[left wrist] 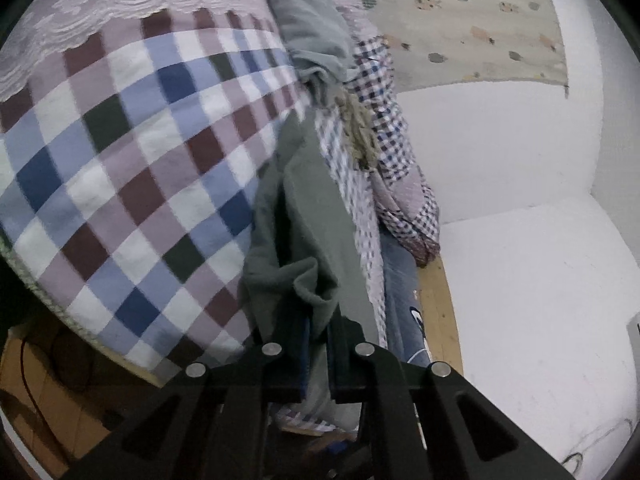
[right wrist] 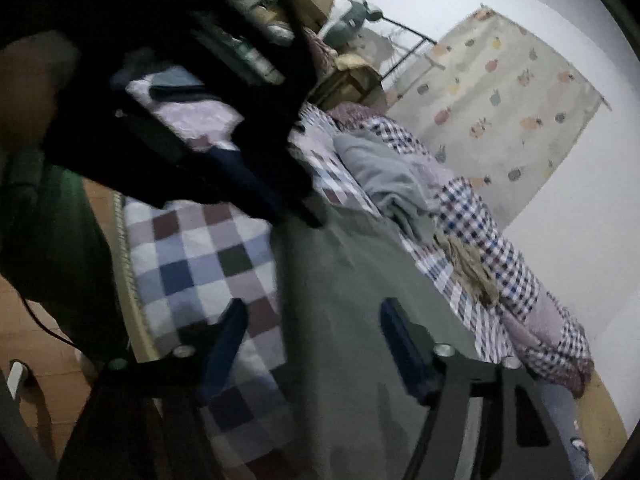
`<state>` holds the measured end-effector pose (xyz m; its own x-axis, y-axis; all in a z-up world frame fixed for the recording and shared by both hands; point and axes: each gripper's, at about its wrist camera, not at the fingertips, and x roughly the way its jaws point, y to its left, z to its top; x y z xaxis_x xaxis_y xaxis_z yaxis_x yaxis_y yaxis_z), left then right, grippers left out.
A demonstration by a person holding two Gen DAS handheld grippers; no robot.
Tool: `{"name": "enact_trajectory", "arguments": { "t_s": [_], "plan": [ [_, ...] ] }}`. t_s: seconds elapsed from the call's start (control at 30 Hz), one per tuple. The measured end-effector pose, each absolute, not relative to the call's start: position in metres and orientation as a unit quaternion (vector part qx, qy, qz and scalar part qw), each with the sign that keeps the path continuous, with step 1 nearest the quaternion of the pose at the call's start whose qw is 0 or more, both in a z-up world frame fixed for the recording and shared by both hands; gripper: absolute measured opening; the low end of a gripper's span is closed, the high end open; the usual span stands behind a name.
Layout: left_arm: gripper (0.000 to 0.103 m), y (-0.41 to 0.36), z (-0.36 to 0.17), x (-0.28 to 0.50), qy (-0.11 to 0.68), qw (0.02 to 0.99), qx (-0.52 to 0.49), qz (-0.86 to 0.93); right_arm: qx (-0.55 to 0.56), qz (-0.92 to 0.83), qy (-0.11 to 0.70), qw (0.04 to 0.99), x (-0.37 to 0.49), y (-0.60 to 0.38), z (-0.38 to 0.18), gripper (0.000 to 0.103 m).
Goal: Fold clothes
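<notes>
— Where was the green garment [left wrist: 316, 216]?

— It lay on the checkered blanket [left wrist: 132, 168], and the left gripper [left wrist: 318, 344] was clenched on its edge, just ahead of the fingers.

— And the right gripper [right wrist: 316, 344]?

— Released, jaws wide apart — the green cloth was spread right in front of it, between the fingers. Beyond, a grey garment [right wrist: 384, 172] was near a plaid shirt [right wrist: 496, 248].
</notes>
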<state>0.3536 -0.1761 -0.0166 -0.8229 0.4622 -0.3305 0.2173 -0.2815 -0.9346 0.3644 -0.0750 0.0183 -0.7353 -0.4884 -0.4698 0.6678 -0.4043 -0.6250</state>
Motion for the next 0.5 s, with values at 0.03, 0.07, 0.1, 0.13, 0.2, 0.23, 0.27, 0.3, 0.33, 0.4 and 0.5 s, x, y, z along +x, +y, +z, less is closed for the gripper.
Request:
{"name": "enact_trajectory", "arguments": {
  "t_s": [0.03,0.07,0.1,0.13,0.2,0.23,0.27,0.3,0.33,0.4,0.5],
  "plan": [
    [0.006,-0.178,-0.019,0.355,-0.597,0.075,-0.29,0.744,0.12,-0.829,0.419,0.35,0.361,-0.076,0.019,0.0],
    [0.009,-0.179,-0.021,0.355,-0.601,0.068,-0.295,0.74,0.13,-0.828,0.418,0.352,0.358,-0.076,0.019,0.004],
    [0.013,-0.18,-0.022,0.356,-0.604,0.063,-0.297,0.737,0.131,-0.828,0.414,0.354,0.358,-0.076,0.02,0.004],
    [0.029,-0.18,-0.022,0.357,-0.606,0.061,-0.296,0.736,0.132,-0.828,0.412,0.357,0.359,-0.076,0.022,0.004],
    [0.058,-0.181,-0.022,0.361,-0.609,0.06,-0.293,0.734,0.13,-0.827,0.41,0.363,0.363,-0.076,0.024,0.004],
    [0.064,-0.18,-0.022,0.359,-0.61,0.064,-0.29,0.734,0.129,-0.826,0.409,0.366,0.363,-0.076,0.025,0.004],
    [0.066,-0.179,-0.021,0.356,-0.611,0.071,-0.285,0.735,0.129,-0.826,0.407,0.368,0.363,-0.077,0.026,0.004],
    [0.068,-0.177,-0.02,0.351,-0.61,0.077,-0.285,0.735,0.129,-0.826,0.406,0.369,0.363,-0.077,0.027,0.004],
    [0.07,-0.175,-0.019,0.346,-0.606,0.08,-0.288,0.737,0.129,-0.826,0.405,0.37,0.363,-0.077,0.028,0.004],
    [0.072,-0.171,-0.018,0.338,-0.595,0.083,-0.294,0.743,0.129,-0.826,0.402,0.373,0.363,-0.077,0.029,0.004],
    [0.072,-0.167,-0.016,0.326,-0.581,0.086,-0.303,0.75,0.129,-0.826,0.397,0.378,0.365,-0.077,0.03,0.004]
  ]
}}
